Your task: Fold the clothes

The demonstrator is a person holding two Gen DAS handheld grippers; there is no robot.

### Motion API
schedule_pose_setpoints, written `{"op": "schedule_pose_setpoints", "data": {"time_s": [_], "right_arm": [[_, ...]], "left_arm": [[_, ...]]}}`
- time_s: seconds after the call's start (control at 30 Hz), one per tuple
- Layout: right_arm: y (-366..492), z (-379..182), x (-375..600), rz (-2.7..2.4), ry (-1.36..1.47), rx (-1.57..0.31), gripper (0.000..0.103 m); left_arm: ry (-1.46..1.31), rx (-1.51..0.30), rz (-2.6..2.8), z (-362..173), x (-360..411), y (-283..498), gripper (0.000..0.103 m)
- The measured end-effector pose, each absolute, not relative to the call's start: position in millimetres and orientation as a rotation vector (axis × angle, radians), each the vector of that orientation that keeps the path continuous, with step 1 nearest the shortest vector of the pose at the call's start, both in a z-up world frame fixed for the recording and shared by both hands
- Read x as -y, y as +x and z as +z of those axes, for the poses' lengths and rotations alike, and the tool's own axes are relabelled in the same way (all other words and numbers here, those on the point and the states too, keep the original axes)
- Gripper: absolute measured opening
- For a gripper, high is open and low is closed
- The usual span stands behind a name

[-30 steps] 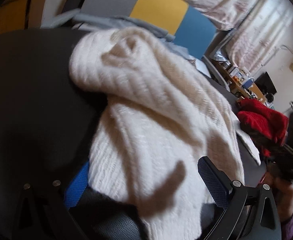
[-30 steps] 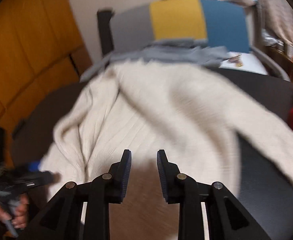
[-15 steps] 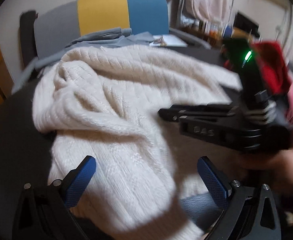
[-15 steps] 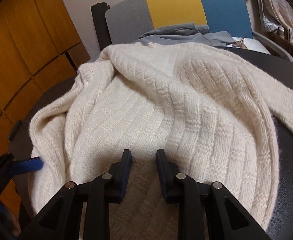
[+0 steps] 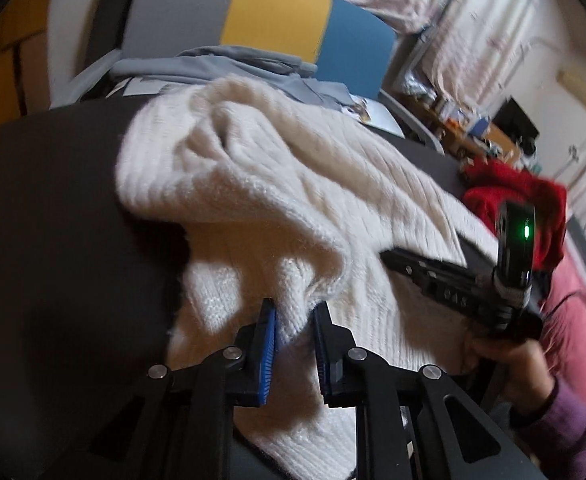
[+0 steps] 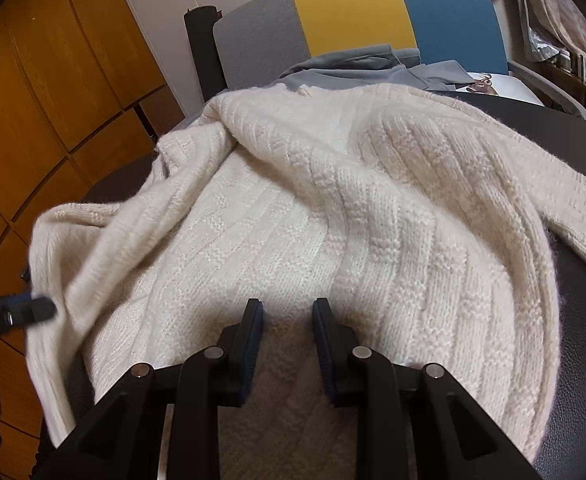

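A cream knitted sweater (image 6: 333, 208) lies rumpled on a dark table (image 6: 573, 300); it also shows in the left wrist view (image 5: 273, 184). My left gripper (image 5: 293, 316) is shut on a fold of the sweater's near edge. My right gripper (image 6: 287, 312) is shut on the sweater's near hem, with knit bunched between its pads. The right gripper's body shows in the left wrist view (image 5: 453, 284), low over the sweater's right side. The left gripper's tip shows in the right wrist view (image 6: 21, 310) at the sweater's left edge.
A grey, yellow and blue chair back (image 6: 353, 20) stands behind the table with a grey-blue garment (image 6: 365, 68) draped by it. A red garment (image 5: 525, 200) lies at the table's right. Wooden cabinets (image 6: 33, 100) stand to the left. A paper (image 6: 493, 84) lies at the back.
My left gripper went from wide open to shut on a fold of the sweater's near edge. The right gripper stays shut on the hem, and the sweater has shifted little.
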State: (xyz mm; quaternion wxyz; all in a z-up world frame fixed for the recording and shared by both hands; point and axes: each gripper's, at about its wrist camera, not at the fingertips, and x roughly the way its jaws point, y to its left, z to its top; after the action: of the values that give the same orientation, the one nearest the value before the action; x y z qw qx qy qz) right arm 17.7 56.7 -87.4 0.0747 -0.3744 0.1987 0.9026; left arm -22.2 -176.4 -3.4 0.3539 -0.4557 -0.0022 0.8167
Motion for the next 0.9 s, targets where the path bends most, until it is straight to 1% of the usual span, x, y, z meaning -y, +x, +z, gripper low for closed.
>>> {"op": "schedule_pose_setpoints", "data": {"time_s": [0.17, 0.3, 0.43, 0.53, 0.57, 0.63, 0.73, 0.8, 0.9], "right_arm": [[18, -87, -55, 2.707, -1.121, -0.588, 0.025], [17, -87, -56, 2.708, -1.119, -0.593, 0.025], [16, -88, -56, 2.708, -1.117, -0.595, 0.025], [15, -88, -54, 2.706, -1.118, -0.589, 0.025], [15, -88, -54, 2.705, -1.117, -0.588, 0.025], [14, -88, -54, 2.705, -1.117, -0.590, 0.025], [14, -88, -53, 2.705, -1.116, -0.593, 0.025], [15, -87, -54, 2.705, -1.116, -0.592, 0.025], [15, -88, -54, 2.704, -1.116, -0.591, 0.025]], "left_arm": [[-1.210, 0.080, 2.192, 1, 220, -54, 0.018], [-1.314, 0.136, 2.257, -15, 260, -90, 0.018], [-1.420, 0.247, 2.253, -32, 300, -122, 0.018], [-1.479, 0.317, 2.264, -36, 327, -144, 0.018], [-1.493, 0.308, 2.292, -35, 335, -151, 0.018], [-1.513, 0.223, 2.363, -30, 347, -163, 0.018], [-1.504, 0.022, 2.490, -17, 360, -181, 0.018], [-1.454, -0.119, 2.585, -5, 364, -188, 0.018], [-1.301, -0.337, 2.749, 16, 365, -194, 0.018]]}}
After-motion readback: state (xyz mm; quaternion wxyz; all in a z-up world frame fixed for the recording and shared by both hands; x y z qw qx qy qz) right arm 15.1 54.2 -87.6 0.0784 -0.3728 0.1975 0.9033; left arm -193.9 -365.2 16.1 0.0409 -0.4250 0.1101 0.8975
